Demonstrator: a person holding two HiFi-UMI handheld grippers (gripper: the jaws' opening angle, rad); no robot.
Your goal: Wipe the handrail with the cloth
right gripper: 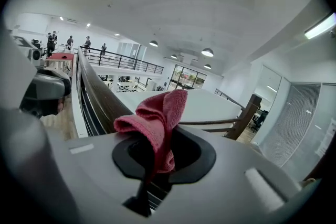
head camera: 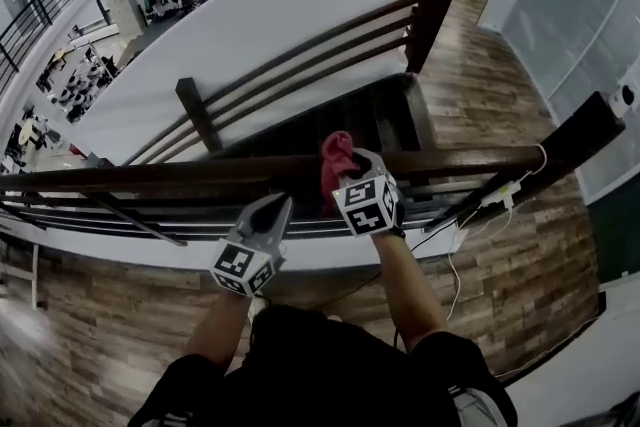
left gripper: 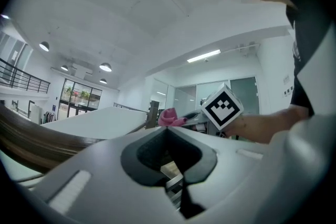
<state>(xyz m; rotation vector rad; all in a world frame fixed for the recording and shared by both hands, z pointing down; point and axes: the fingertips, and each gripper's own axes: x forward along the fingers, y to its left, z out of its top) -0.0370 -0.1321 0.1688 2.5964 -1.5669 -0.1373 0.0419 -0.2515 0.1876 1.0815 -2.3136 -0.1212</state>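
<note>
The right gripper (head camera: 352, 173) has its jaws clenched on the red cloth (head camera: 337, 153), which bunches up out of them and lies against the dark wooden handrail (head camera: 180, 177), a little right of the middle of the rail's near run. The left gripper (head camera: 272, 212) hangs just to the left and nearer, below the rail, with its jaws closed together on nothing. Past the handrail, to the far side, a stairwell drops away.
</note>
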